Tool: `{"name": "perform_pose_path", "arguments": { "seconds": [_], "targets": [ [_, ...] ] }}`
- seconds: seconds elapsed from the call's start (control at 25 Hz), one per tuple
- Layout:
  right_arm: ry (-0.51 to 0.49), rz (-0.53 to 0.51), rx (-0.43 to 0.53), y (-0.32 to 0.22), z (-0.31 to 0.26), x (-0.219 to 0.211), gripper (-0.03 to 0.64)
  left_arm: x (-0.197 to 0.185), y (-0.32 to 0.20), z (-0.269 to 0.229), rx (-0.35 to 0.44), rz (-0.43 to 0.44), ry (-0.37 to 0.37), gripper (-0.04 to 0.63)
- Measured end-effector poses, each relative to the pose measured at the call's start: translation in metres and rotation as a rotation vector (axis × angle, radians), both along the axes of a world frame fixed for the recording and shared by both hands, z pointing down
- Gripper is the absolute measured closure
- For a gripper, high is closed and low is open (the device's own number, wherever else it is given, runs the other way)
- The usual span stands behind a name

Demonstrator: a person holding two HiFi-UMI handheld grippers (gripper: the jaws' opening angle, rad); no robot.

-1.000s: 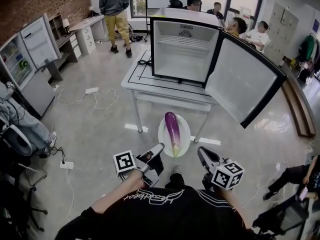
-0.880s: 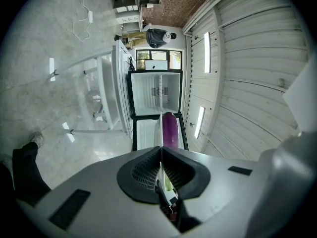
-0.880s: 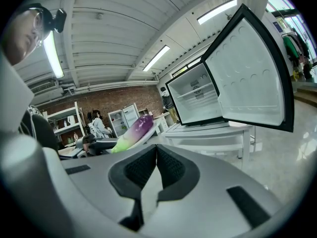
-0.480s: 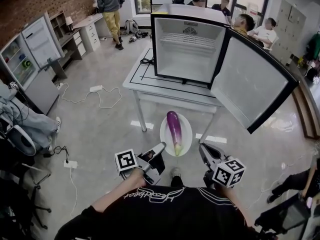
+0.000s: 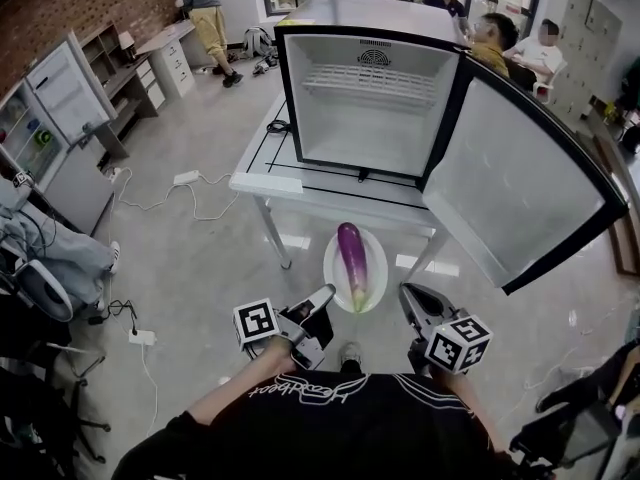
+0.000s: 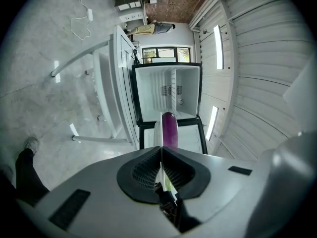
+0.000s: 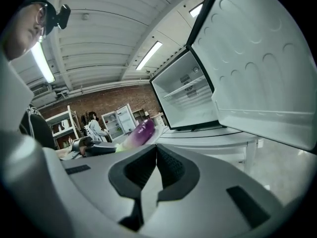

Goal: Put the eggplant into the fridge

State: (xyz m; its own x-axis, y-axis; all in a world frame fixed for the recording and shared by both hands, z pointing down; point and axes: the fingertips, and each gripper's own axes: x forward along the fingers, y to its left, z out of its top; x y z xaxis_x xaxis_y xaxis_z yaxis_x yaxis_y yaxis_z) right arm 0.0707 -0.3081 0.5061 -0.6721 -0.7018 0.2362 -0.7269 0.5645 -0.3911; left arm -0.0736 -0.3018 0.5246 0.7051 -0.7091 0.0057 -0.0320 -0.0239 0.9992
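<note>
The left gripper [image 5: 324, 296] pinches the plate [image 5: 375, 268] rim, the eggplant [image 5: 350, 255] lying just ahead on it. The right gripper [image 5: 406, 291] is closed and empty alongside.

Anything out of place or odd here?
Nothing stands out. The eggplant lies lengthwise on the plate, which the left gripper and right gripper pinch at opposite rims; the fridge on the table stands open and empty.
</note>
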Motion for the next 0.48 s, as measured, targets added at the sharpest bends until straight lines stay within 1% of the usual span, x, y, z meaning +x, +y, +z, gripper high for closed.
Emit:
{"name": "perform_pose_path", "arguments": {
  "seconds": [0.12, 0.24, 0.48],
  "targets": [
    [0.001, 0.0, -0.004, -0.035, -0.001, 0.006, 0.609, 0.006, -0.032, -0.002, -0.006, -0.006, 0.005, 0.572],
    [0.004, 0.001, 0.004, -0.066, -0.004, 0.013, 0.609, 0.007, -0.063, 0.0, -0.016, -0.026, -0.011, 0.572],
    [-0.018, -0.005, 0.025, -0.116, -0.014, 0.028, 0.609, 0.019, -0.111, -0.012, 0.02, -0.036, -0.027, 0.572]
  ]
}}
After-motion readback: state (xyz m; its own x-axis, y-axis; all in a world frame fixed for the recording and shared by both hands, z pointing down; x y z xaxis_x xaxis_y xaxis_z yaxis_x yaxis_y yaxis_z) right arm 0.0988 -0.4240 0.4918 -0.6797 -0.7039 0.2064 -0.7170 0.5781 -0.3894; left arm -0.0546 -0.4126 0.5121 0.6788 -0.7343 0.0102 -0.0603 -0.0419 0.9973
